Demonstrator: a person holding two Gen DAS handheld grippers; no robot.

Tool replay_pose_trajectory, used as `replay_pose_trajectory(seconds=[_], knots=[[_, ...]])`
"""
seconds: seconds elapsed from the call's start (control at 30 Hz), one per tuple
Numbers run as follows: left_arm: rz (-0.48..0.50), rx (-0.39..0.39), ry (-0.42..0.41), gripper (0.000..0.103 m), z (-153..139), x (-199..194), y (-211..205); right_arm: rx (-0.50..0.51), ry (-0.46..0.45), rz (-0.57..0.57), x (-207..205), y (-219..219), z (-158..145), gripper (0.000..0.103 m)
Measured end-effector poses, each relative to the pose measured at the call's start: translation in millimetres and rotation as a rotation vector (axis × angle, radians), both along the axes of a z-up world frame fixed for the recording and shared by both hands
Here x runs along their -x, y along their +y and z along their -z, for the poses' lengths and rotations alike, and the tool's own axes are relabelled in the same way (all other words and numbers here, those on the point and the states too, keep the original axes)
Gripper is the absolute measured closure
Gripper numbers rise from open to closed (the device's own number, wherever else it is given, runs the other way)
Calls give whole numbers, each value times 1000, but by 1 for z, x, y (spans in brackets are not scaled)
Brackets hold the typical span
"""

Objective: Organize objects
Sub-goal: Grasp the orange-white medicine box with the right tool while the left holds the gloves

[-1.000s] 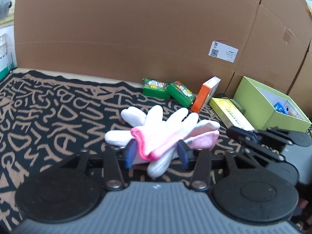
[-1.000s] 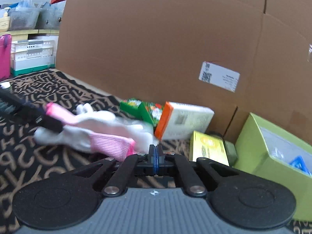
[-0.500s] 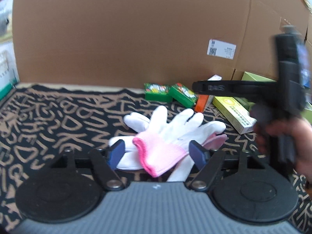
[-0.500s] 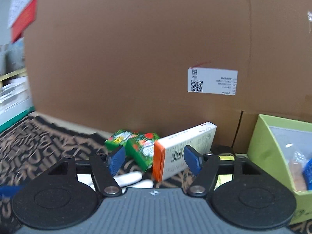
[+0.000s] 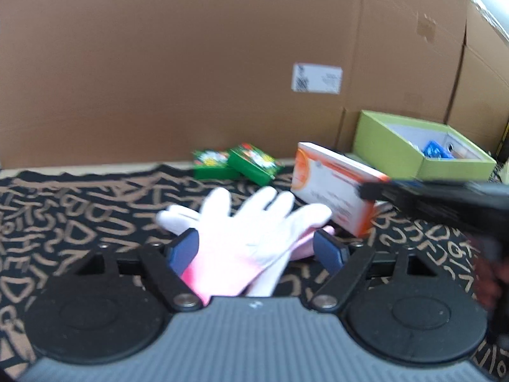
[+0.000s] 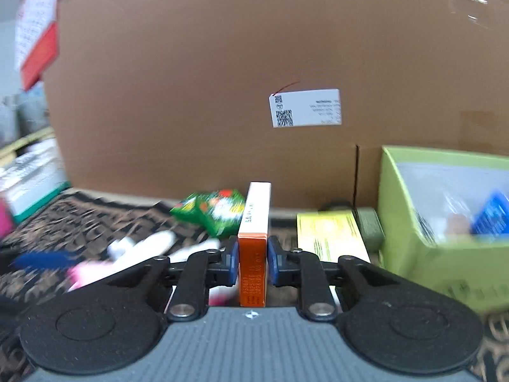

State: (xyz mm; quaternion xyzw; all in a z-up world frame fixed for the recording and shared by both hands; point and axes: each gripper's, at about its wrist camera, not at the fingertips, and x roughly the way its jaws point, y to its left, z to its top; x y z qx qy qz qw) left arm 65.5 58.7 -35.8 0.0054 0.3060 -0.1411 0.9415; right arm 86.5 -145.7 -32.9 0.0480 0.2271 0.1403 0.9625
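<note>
Right wrist: right tongs pinch a flat orange carton.

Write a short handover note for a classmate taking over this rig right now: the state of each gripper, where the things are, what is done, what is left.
Right gripper: shut on the orange box.
Left gripper: jaws closing around the white gloves, pads not yet pressing them.
Two green packets lie on the patterned mat by the cardboard wall; a yellow box sits beside the green bin.
Done: the bin holds a few items.
Left: probably bin the orange box, then gloves, packets and yellow box.
</note>
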Motion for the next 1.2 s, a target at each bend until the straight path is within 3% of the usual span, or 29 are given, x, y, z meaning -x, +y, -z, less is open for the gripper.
replay_pose_trajectory(seconds=[0.13, 0.2, 0.27, 0.3, 0.37, 0.47, 0.53, 0.67, 0.77, 0.87, 0.97, 1.07, 1.17, 1.2], knots=[[25, -10, 72, 40, 17, -10, -9, -127, 73, -22, 50, -38, 5, 82], [25, -25, 102, 63, 24, -12, -12, -230, 142, -26, 66, -56, 13, 82], [25, -47, 106, 71, 25, -8, -16, -308, 191, -13, 73, -74, 23, 81], [29, -54, 111, 76, 24, -5, -16, -313, 198, 10, 78, -77, 24, 74], [49, -41, 125, 76, 22, 3, -16, -248, 180, 76, 87, -80, 26, 65], [116, -16, 156, 76, 22, 18, -16, -122, 143, 128, 97, -75, 26, 41], [134, -19, 164, 73, 22, 27, -19, -109, 125, 111, 99, -70, 26, 38], [63, -93, 78, 46, 11, 25, -19, -86, 119, 83, 93, -61, 27, 32], [47, -103, 44, 33, 4, 12, -18, -26, 107, 76, 84, -49, 25, 24], [74, -210, 21, 20, 12, 1, -28, 68, 95, 97, 75, -35, 28, 22], [71, -325, 7, 20, 26, -10, -36, 116, 113, 105, 68, -28, 33, 22], [74, -329, 15, 22, 32, -18, -33, 127, 128, 112, 62, -27, 35, 22], [122, -278, 57, 56, 28, -21, -34, 133, 144, 127, 54, -26, 37, 22], [133, -270, 66, 59, 27, -20, -35, 133, 155, 131, 50, -27, 38, 22]])
